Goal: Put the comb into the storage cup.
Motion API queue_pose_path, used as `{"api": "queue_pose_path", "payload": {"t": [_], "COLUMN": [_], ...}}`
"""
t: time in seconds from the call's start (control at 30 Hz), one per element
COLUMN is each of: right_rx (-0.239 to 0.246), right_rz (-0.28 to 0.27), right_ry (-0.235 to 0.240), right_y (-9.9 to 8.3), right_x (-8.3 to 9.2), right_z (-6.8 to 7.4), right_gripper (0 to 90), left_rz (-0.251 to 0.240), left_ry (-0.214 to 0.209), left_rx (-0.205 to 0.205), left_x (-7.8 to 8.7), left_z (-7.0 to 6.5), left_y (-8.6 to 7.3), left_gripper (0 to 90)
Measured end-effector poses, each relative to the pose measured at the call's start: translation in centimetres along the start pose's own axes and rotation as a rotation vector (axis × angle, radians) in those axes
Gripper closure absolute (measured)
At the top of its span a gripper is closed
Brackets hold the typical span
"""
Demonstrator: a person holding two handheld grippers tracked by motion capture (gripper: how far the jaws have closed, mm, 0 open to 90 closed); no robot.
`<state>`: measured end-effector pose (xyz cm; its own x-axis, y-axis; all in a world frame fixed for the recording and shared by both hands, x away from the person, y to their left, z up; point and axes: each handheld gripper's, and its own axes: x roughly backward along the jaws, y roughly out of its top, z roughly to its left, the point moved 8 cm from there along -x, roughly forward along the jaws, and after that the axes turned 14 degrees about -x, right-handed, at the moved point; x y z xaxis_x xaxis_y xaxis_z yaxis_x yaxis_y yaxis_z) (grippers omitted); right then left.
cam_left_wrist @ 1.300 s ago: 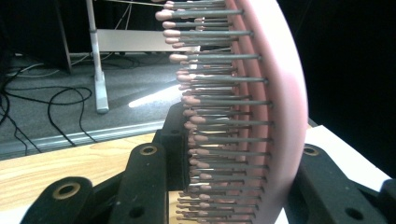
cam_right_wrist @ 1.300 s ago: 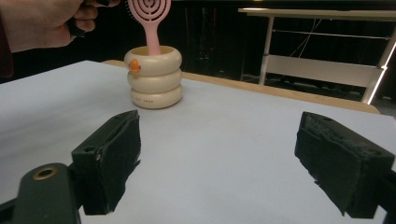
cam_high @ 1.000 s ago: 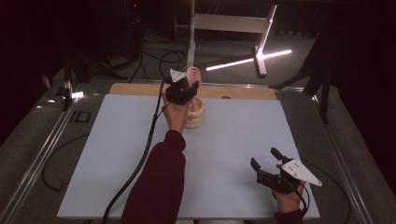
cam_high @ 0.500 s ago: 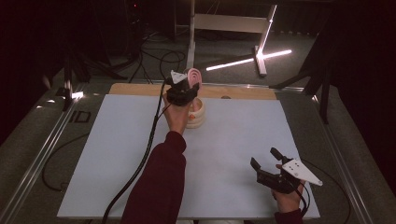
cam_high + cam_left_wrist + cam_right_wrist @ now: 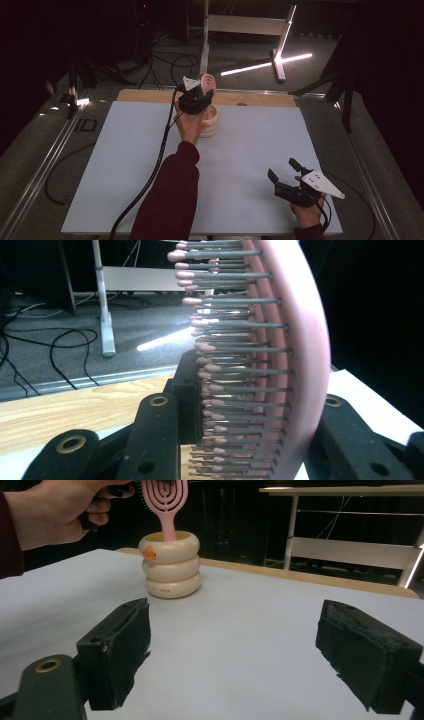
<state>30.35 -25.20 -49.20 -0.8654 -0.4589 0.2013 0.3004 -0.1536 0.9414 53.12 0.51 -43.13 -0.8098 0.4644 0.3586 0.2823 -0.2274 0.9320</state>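
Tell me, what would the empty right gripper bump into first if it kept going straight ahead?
Probably nothing close: the right gripper faces bare white table. The cream holder with the pink hairbrush sits left of its line, though depth is unclear.

White mat (image 5: 125,165) covers table; wooden strip (image 5: 260,98) runs along far edge. Beyond, black cables (image 5: 165,62) loop on grey floor beside glowing light bar (image 5: 265,65) and metal stand (image 5: 204,35).

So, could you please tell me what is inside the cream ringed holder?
The handle of the pink hairbrush stands in the cream ringed holder, its head gripped by the left gripper. The handle's lower end and the holder's bottom are hidden by its wall.
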Motion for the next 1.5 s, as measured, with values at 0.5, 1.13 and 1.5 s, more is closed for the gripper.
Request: {"api": "queue_pose_path", "payload": {"t": [0.5, 1.13, 1.5], "right_rx": [0.004, 0.003, 0.003], "right_rz": [-0.002, -0.003, -0.003], "right_ry": [0.000, 0.001, 0.002], "right_y": [0.0, 0.0, 0.0], "right_x": [0.0, 0.0, -0.1], "right_z": [0.0, 0.1, 0.1], "right_gripper": [14.5, 14.5, 14.6], "left_rz": [-0.002, 0.012, 0.016], "left_ry": [0.009, 0.014, 0.010], "left_rx": [0.011, 0.049, 0.060], "left_x": [0.2, -0.4, -0.7], "left_z": [0.1, 0.3, 0.2], "left_y": [-0.2, -2.0, -2.4], "left_gripper": [63.7, 63.7, 63.7]}}
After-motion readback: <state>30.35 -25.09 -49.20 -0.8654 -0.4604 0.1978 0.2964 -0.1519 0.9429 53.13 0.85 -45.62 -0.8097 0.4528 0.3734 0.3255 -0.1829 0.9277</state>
